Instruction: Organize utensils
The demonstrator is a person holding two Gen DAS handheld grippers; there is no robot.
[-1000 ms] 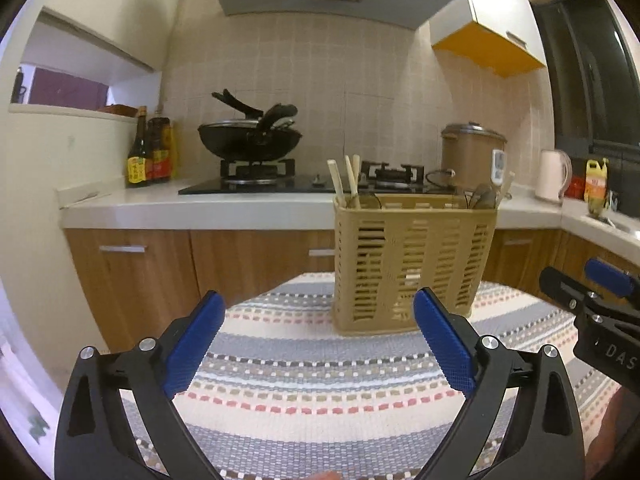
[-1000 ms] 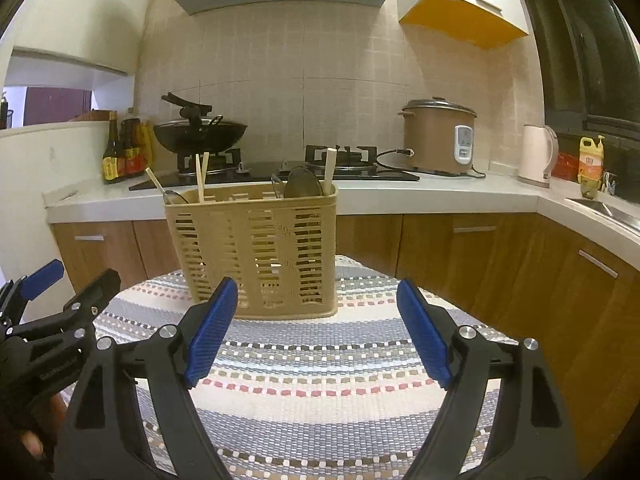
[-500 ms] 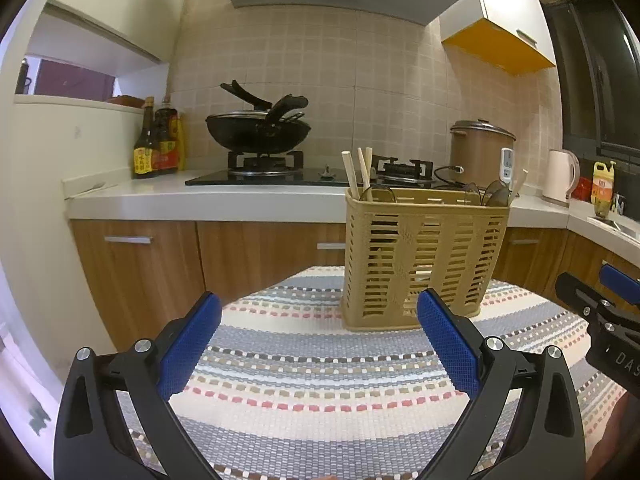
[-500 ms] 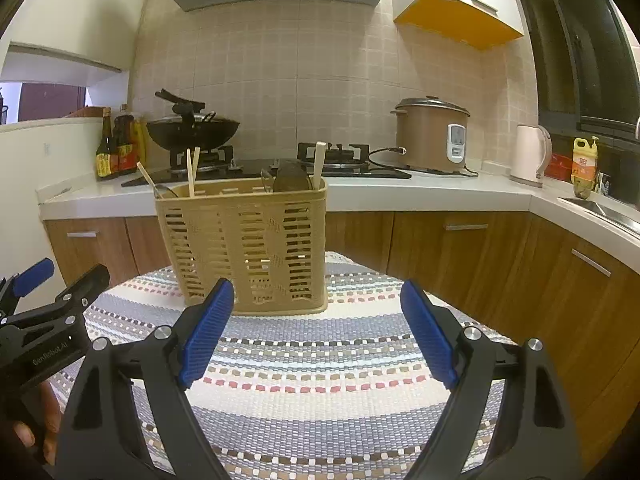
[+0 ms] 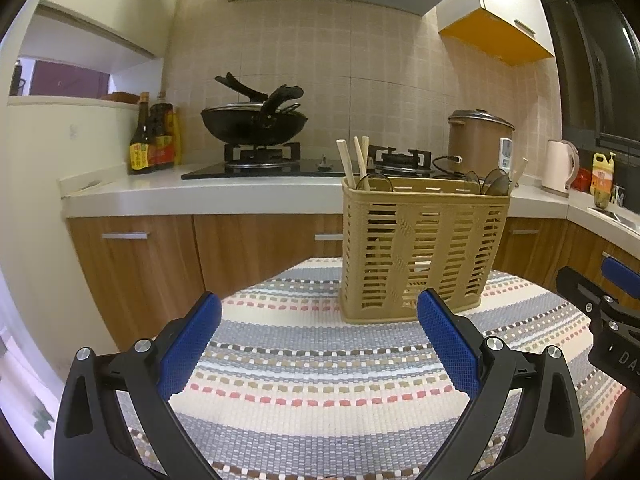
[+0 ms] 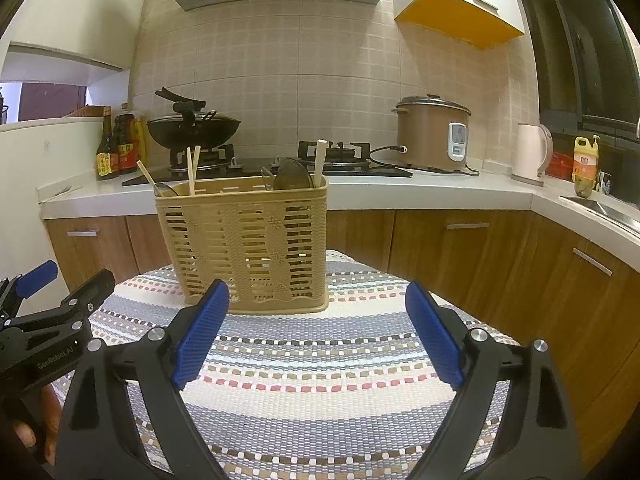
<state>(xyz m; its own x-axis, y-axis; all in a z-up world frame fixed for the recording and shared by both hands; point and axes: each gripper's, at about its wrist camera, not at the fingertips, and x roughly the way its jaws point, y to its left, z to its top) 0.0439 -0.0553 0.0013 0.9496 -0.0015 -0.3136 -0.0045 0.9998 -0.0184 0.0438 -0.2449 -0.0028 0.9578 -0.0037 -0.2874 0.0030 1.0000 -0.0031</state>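
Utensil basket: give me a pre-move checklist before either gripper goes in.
1. Utensil basket upright on the striped mat: ok.
2. Right gripper open, nothing between its fingers, jaws just been opening: ok.
3. Left gripper open and empty: ok.
4. Chopsticks standing in the basket: ok.
5. Utensils sorted by compartment: cannot tell.
6. Mat between grippers and basket free of loose items: ok.

A striped mat (image 6: 320,380) fills the lower middle of the frame. Behind it runs a white counter (image 6: 400,196) over wooden cabinets (image 6: 460,248). At upper left a wok (image 6: 194,130) sits on the stove (image 6: 256,168), with bottles (image 6: 116,144) left of it. A rice cooker (image 6: 434,132), kettle (image 6: 530,154) and yellow jug (image 6: 585,158) stand to the right.
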